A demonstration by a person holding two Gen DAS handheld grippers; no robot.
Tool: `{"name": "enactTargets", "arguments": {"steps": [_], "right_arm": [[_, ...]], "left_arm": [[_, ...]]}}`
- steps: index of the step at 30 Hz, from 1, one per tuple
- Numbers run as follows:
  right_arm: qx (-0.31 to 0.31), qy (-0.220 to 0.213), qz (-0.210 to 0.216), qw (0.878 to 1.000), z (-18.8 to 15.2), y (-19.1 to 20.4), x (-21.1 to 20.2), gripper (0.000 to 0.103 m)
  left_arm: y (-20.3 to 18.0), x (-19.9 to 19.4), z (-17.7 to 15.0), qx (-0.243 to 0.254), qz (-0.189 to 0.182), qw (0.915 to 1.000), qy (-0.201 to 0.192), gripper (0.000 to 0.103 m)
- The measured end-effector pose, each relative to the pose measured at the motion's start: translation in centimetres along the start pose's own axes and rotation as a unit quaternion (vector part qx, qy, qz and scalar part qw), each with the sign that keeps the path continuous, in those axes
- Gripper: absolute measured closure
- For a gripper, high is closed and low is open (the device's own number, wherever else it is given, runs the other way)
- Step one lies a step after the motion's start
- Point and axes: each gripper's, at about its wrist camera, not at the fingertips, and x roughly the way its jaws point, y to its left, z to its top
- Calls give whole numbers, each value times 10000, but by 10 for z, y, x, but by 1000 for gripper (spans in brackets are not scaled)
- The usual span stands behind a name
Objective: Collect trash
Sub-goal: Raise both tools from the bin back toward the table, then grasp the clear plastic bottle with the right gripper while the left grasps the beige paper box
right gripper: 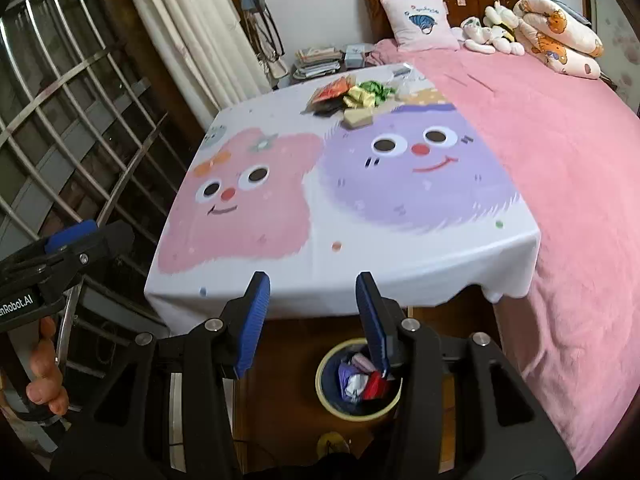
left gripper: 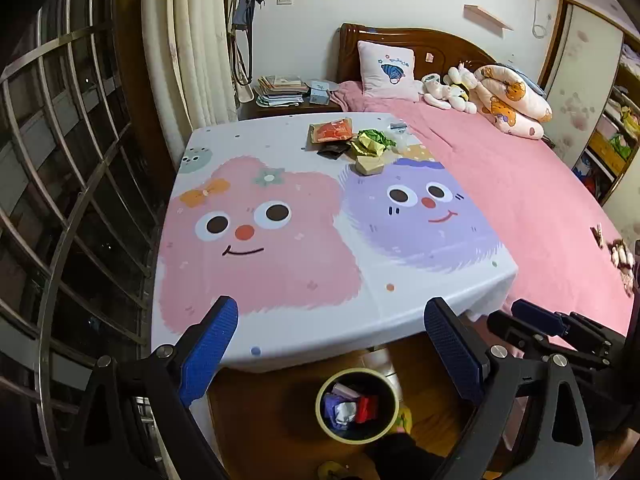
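Observation:
A pile of trash (left gripper: 356,140) (right gripper: 352,98) lies at the far end of the cartoon-print cloth (left gripper: 280,240) (right gripper: 320,200): an orange packet, black wrapper, green and yellow crumpled paper, a tan box. On the wooden floor below the cloth's near edge stands a round bin (left gripper: 357,405) (right gripper: 358,380) holding crumpled wrappers. My left gripper (left gripper: 332,308) is open and empty, high above the bin and the cloth's near edge. My right gripper (right gripper: 312,280) is also open and empty, hovering over the same edge; it shows at the lower right of the left wrist view (left gripper: 536,318).
A pink bed (left gripper: 540,200) (right gripper: 560,160) with pillows and plush toys fills the right side. A nightstand with stacked books (left gripper: 280,92) (right gripper: 318,60) stands beyond the cloth. Curtains and a barred window (left gripper: 72,160) (right gripper: 72,100) are on the left. A hand (right gripper: 44,376) holds the left gripper's handle.

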Motion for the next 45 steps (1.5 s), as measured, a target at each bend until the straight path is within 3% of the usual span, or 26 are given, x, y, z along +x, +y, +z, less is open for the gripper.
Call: {"name": "enactTargets", "arguments": {"steps": [3, 12, 21, 28, 34, 45], "right_arm": [[-6, -39, -56, 10000, 21, -9, 12, 61], [-126, -86, 103, 9998, 109, -60, 78, 61], [-380, 358, 317, 9981, 227, -154, 184, 61], [-543, 631, 324, 9960, 293, -211, 262, 61], [-367, 732, 325, 9961, 330, -244, 327, 61], [-204, 936, 382, 9947, 362, -242, 417, 61]], "left_arm": [[3, 14, 19, -120, -68, 9999, 29, 7], [-16, 71, 94, -292, 264, 9992, -94, 7], [-71, 204, 188, -682, 639, 9952, 287, 7], [-105, 315, 249, -1000, 877, 9892, 619, 7], [-111, 401, 273, -1156, 1016, 9831, 996, 7], [-98, 485, 273, -1717, 969, 9710, 1354, 7]]}}
